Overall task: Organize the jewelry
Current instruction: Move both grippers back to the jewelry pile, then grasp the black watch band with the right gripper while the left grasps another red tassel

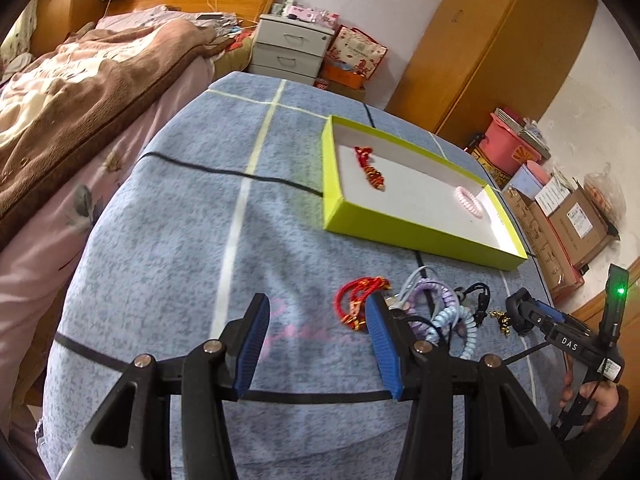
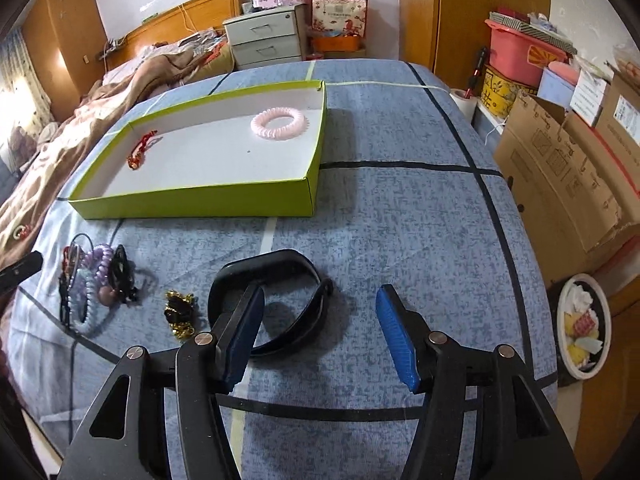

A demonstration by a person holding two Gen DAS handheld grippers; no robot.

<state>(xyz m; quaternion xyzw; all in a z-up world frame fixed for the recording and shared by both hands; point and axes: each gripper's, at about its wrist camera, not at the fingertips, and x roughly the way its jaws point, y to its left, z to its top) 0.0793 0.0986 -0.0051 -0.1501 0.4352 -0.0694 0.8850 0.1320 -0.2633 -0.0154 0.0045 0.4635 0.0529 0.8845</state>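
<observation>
A green tray [image 1: 400, 236] [image 2: 200, 204] lies on the blue cloth and holds a red knotted cord [image 1: 370, 168] [image 2: 140, 152] and a pink coil hair tie [image 1: 470, 200] [image 2: 280, 122]. My left gripper [image 1: 318, 304] is open above the cloth. A red cord bracelet [image 1: 356, 300] lies just inside its right finger. Beside that finger is a heap of coil hair ties [image 1: 436, 308] [image 2: 92, 280]. My right gripper [image 2: 320, 294] [image 1: 518, 314] stands wide open. A black band [image 2: 280, 260] lies on the cloth, partly under its left finger and untouched by the pads. A gold trinket [image 2: 180, 312] sits left of it.
A bed with a brown blanket [image 1: 80, 92] runs along the left. Cardboard boxes [image 2: 560, 168] and a bin of scraps [image 2: 582, 328] stand off the right edge. A white nightstand [image 2: 264, 40] stands beyond the far edge.
</observation>
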